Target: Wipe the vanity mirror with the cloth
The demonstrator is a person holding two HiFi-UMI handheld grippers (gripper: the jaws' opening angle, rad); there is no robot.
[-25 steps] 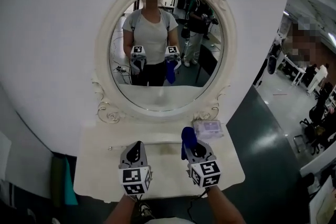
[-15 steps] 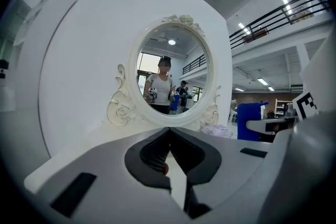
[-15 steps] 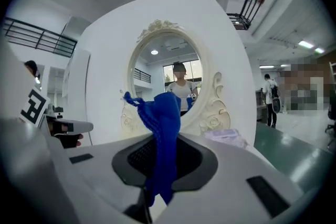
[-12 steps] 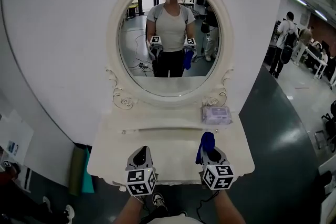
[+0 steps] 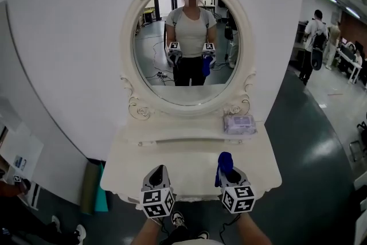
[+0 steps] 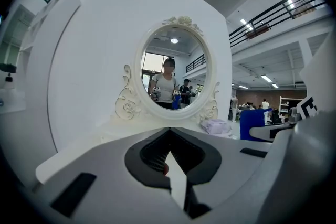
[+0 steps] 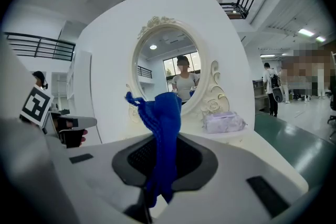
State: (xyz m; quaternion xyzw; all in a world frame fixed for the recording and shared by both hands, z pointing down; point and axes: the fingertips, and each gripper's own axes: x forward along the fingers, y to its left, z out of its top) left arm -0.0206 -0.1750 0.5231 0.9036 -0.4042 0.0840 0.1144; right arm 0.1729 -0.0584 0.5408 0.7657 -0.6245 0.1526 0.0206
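Where the head view looks down, a white worktop (image 5: 189, 159) runs under an oval vanity mirror (image 5: 187, 49). The frame is carved cream with roses at the crown, set against a curved white wall. Left hand-held gripper (image 5: 159, 170) and right hand-held gripper (image 5: 226, 174) hover side by side over the near edge, well apart from the glass. Each carries a cube with black-and-white square markers. Blue cloth (image 5: 224, 160) stands bunched out of the right one. A pale lilac soft pack (image 5: 239, 123) lies at the back of the worktop, just beside the frame's right foot; its print is too small to read. The glass reflects the person with both tools and the cloth. Teal and green rolls (image 5: 96, 192) lean at the wall on the floor, left. People (image 5: 315, 37) stand well off on the green floor, right.

Left gripper view: jaws drawn together, tips meeting, nothing between them. Mirror straight ahead, soft pack at its lower right. The blue cloth and part of the other tool show at the right edge.

Right gripper view: jaws clamped on the cloth, which rises as a twisted fold. From this camera the fold covers the mirror's lower left rim. Pack lies to the right of it. The left tool's marker cube shows at the left edge.
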